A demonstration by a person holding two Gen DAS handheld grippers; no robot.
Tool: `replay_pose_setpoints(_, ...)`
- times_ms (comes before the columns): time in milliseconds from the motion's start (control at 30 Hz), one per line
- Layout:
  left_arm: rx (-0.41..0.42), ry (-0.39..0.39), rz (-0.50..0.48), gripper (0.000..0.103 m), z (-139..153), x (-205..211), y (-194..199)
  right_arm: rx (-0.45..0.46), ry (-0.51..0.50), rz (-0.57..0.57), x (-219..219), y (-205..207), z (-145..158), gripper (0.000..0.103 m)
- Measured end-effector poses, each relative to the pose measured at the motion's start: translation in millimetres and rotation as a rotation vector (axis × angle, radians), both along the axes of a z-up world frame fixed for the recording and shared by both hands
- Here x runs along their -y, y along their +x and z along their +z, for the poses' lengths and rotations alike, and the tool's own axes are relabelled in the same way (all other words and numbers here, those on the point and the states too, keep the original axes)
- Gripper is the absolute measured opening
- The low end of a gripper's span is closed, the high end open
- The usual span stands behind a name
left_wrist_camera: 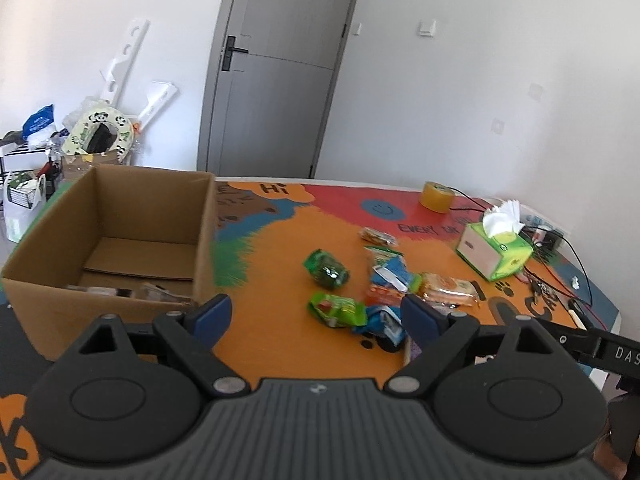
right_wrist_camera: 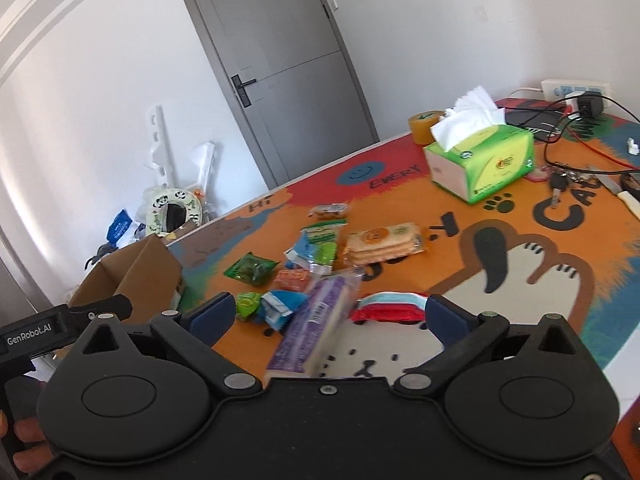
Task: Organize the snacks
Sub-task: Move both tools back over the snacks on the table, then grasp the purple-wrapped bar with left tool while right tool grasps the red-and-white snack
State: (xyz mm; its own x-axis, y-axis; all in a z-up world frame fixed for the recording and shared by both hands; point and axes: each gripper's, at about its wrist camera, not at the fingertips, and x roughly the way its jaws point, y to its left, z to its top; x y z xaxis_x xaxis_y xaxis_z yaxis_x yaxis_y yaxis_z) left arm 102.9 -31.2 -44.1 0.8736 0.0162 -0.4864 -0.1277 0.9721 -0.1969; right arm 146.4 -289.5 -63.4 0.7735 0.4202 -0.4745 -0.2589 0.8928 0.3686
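Both wide open, empty: left gripper (left_wrist_camera: 316, 312), right gripper (right_wrist_camera: 328, 312). Just ahead, long purple snack packet (right_wrist_camera: 316, 328) among scattered wrapped snacks (left_wrist_camera: 360, 280) on colourful printed surface (left_wrist_camera: 280, 248), beside open brown cardboard box (left_wrist_camera: 120, 232).

The left claw (left_wrist_camera: 318, 312) stands open and empty above the counter (left_wrist_camera: 280, 248), with the open cardboard box (left_wrist_camera: 120, 248) to its left, loose snack packets (left_wrist_camera: 360, 280) ahead, and a green tissue box (left_wrist_camera: 496, 250) beyond them.
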Motion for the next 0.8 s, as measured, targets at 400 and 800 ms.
replay_pose_setpoints(400, -0.041, 0.02, -0.079, 0.09, -14.2, 40.6, 22.4, -0.026, 0.009, -0.038, 31.8, 7.2, -16.4, 0.1)
replay_pose_setpoints(800, -0.118, 0.046, -0.115, 0.09, -39.6, 68.6, 51.3, -0.064, 0.006, -0.053, 43.4, 20.7, -38.6, 0.098)
